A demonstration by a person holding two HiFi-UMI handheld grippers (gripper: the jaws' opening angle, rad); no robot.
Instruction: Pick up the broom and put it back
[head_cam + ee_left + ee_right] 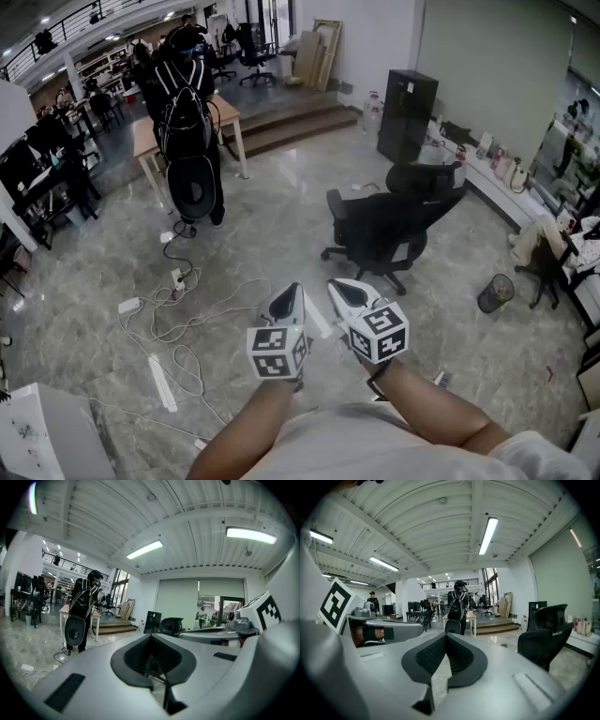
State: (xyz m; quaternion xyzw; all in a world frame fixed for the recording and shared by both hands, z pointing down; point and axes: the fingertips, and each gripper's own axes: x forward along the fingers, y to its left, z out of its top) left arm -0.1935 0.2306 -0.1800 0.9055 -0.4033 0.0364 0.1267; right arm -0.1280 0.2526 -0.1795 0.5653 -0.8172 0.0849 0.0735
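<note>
Your left gripper (291,291) and right gripper (340,285) sit side by side nearest you, both roughly level. Each is a smooth pale-grey shell with a cube of black-and-white square markers at its back. In the left gripper view the jaws of the left gripper (151,644) are closed tip to tip, their ribbed black pads forming a narrow V with nothing in it. The right gripper view shows the same for the right gripper (446,640): jaws together, ribbed pads bare, nothing held.

The broom is hard to place. A small ribbed grey piece (441,378) lies on the floor (281,225) just beside your right forearm, on your side of the office chair (389,230), and it may be the broom's head. Too little of it shows to tell its long axis or which way it points.

The floor is glossy grey marble-patterned tile. Left of the chair, loose white cables (192,323) loop across it, with a straight white bar (161,382) among them. The chair itself is black, padded, on a star base with castors. Right of it stands a round wire-mesh bin (495,292). Beyond the chair is a tall black boxy cabinet (407,114), and far to the chair's left a person in black (190,122) stands wearing strapped-on gear.
</note>
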